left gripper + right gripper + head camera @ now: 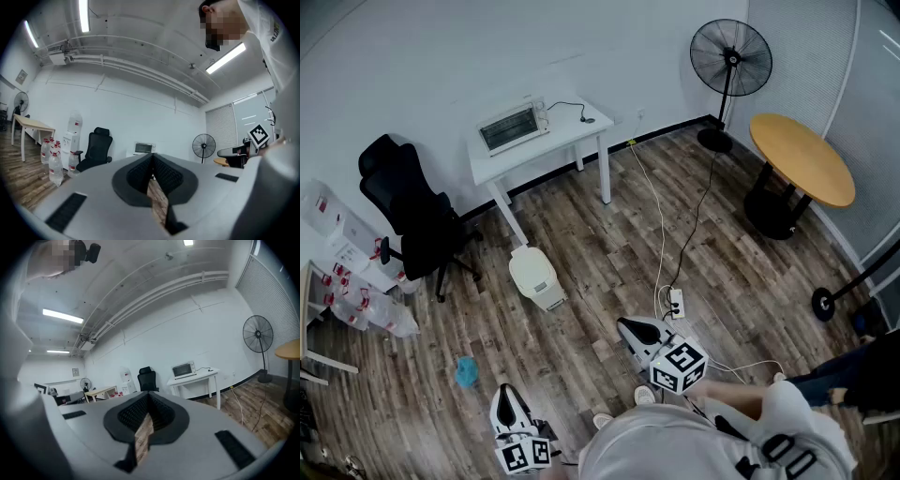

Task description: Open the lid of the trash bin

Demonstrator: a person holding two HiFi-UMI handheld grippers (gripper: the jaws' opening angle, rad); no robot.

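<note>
1. Holding both tools close to the body, a person is pointing the left hand-held gripper [510, 401] and the right hand-held gripper [634, 330] out over the wooden floor [581, 356]. Each is showing its jaws pressed together with nothing between them.
2. Well apart from both, the cream trash bin [536, 277] is sitting on the floor with its lid down, near a leg of the white worktop [572, 131].
3. Farther off, a toaster oven [513, 127] is resting on that worktop, a black office chair [412, 211] is standing to its left, and a fan [730, 58] is standing by the wall.
</note>
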